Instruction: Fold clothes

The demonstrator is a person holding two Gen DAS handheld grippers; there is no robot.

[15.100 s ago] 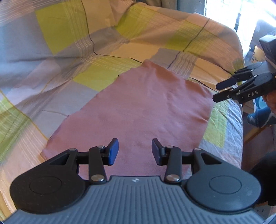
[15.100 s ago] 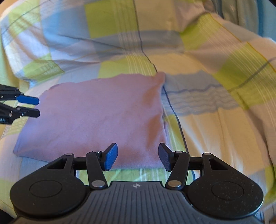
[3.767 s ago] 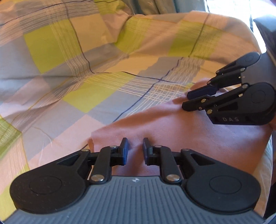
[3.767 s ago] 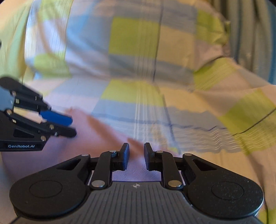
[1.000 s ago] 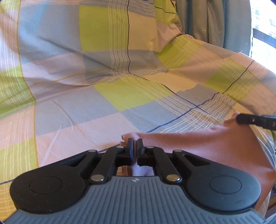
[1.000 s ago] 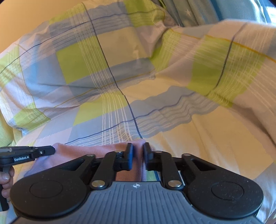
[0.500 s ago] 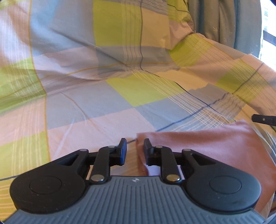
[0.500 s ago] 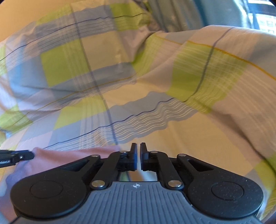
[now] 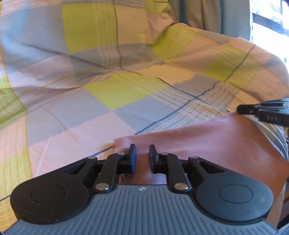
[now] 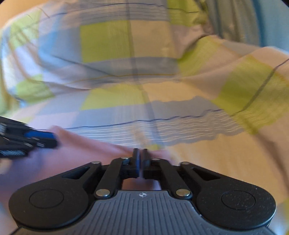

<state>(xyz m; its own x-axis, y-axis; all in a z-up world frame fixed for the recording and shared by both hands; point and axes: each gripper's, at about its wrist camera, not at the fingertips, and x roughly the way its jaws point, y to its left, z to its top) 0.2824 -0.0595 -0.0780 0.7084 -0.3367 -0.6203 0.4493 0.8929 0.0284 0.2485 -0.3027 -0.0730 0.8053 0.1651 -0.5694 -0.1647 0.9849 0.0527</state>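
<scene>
A folded pink cloth [image 9: 207,144] lies on the checkered bedcover [image 9: 108,90]. My left gripper [image 9: 142,150] hovers just over its far left corner. Its jaws stand a little apart and are closing; the cloth shows below the gap, and the pads do not press on it. My right gripper [image 10: 140,153] is shut at the cloth's [image 10: 81,153] far right corner, and the fabric bunches around its fingertips. In the left wrist view the right gripper [image 9: 241,109] meets that raised corner. The right wrist view is blurred; the left gripper [image 10: 52,139] shows at its left edge.
The yellow, grey and pink bedcover [image 10: 108,45] rises in soft folds behind the cloth. A grey-blue curtain [image 9: 207,14] hangs at the back, beside a bright window [image 9: 267,16]. The bed's edge drops away at the far right of the left wrist view.
My left jaws, shut on the cloth corner a second ago, have parted and now sit further over the cloth. The right jaws have closed fully, and the right wrist has rolled.
</scene>
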